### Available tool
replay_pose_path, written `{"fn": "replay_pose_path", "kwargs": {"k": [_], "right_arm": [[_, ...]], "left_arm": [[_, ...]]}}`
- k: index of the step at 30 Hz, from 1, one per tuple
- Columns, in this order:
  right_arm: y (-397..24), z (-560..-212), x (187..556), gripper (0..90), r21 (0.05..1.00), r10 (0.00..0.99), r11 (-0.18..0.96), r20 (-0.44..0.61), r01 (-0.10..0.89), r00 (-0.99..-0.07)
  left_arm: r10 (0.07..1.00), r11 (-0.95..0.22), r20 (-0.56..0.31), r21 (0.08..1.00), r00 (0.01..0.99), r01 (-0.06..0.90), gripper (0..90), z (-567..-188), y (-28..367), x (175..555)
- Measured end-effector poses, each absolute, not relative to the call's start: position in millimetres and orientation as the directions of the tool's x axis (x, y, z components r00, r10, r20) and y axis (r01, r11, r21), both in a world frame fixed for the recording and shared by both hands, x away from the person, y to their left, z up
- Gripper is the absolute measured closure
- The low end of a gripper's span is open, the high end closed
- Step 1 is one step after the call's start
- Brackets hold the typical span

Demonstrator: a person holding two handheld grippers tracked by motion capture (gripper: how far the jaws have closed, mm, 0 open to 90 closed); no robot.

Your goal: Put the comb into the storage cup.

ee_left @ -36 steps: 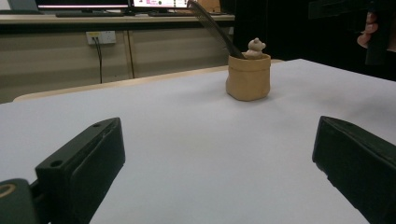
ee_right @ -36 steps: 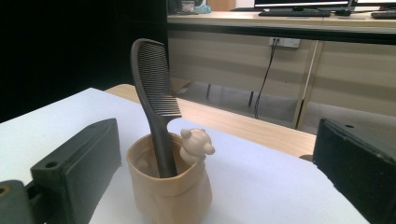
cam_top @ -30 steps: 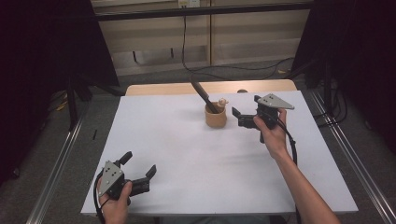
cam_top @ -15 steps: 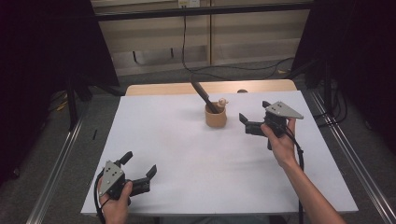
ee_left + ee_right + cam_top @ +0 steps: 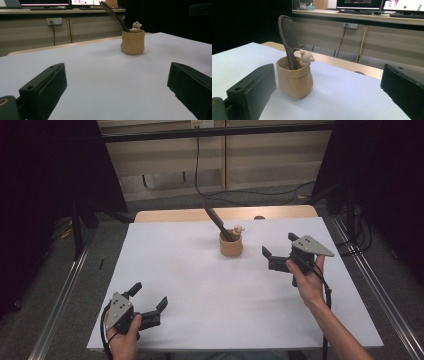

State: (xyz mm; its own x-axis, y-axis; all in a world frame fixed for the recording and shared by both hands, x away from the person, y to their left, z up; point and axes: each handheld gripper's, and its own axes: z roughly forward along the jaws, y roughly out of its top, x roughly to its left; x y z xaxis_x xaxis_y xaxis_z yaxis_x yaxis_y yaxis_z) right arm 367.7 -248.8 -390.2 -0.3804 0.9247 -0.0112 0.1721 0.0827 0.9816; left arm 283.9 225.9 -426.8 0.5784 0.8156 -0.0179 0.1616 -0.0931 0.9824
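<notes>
matte white table, soft tan pouch

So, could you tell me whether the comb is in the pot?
In: the comb stands handle-down inside the pot, leaning over its rim.

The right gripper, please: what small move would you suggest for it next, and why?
Probably ease the right gripper forward toward the tan cup. Its jaws are open and empty, and the cup stands just ahead, apart from them, with the dark comb leaning upright inside. The left gripper rests far off.
</notes>
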Motion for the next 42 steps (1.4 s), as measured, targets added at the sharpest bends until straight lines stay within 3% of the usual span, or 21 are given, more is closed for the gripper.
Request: {"fn": "replay_pose_path", "kwargs": {"k": [29,42], "right_arm": [[-286,-396,304,0.0,0.991,0.963,0.037,0.000,0.131,-0.270],[-295,-403,280,0.0,0.991,0.963,0.059,-0.024,0.124,-0.270]], "left_arm": [[0.805,-0.101,-0.021,0.980,0.593,0.172,2.4,-428,219,287],[0.819,-0.097,-0.019,0.981,0.573,0.171,2.4,-427,221,284]]}}
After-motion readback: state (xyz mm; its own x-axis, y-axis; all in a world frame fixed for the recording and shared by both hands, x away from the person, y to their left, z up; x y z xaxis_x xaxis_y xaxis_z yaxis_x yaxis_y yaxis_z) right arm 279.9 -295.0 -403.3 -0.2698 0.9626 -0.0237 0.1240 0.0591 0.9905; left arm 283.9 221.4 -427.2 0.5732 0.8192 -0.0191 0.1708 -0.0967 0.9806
